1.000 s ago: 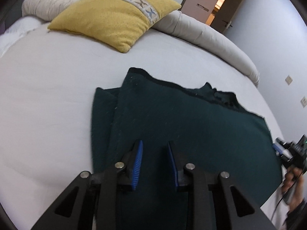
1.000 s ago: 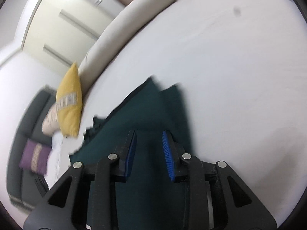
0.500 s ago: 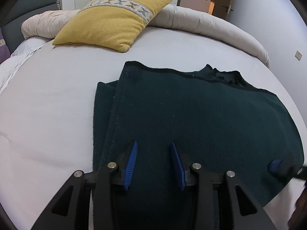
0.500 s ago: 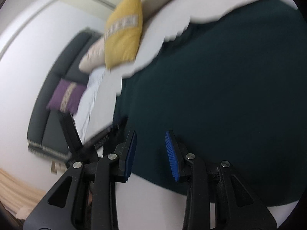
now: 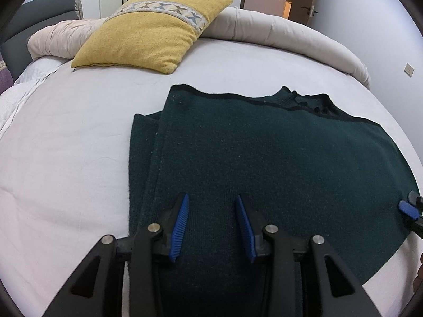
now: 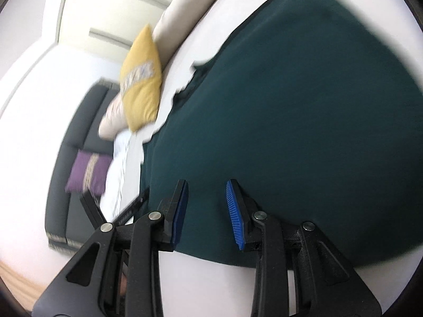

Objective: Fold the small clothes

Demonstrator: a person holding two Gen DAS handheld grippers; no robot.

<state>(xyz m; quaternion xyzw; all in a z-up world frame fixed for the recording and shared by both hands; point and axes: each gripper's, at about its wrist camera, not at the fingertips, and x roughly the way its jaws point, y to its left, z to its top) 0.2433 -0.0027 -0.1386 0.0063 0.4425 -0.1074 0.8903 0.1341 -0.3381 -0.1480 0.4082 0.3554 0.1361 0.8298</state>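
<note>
The left gripper (image 5: 211,224) has dropped lower over the near hem of the dark green garment (image 5: 264,163), jaws spread and empty. The right gripper (image 6: 206,211) has swung round to the garment's opposite near edge, jaws likewise spread. Both seem set to pinch the hem for another fold. The garment lies flat on the bed (image 5: 66,132), one side already folded in. Beyond it sits a yellow pillow (image 5: 150,31). No readable writing.

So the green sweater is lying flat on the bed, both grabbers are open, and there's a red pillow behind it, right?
Almost. The pillow is yellow, not red; the left wrist view shows it best. The rest holds: the green sweater lies flat on the bed, and the left grabber and right grabber are both open, holding nothing.
</note>
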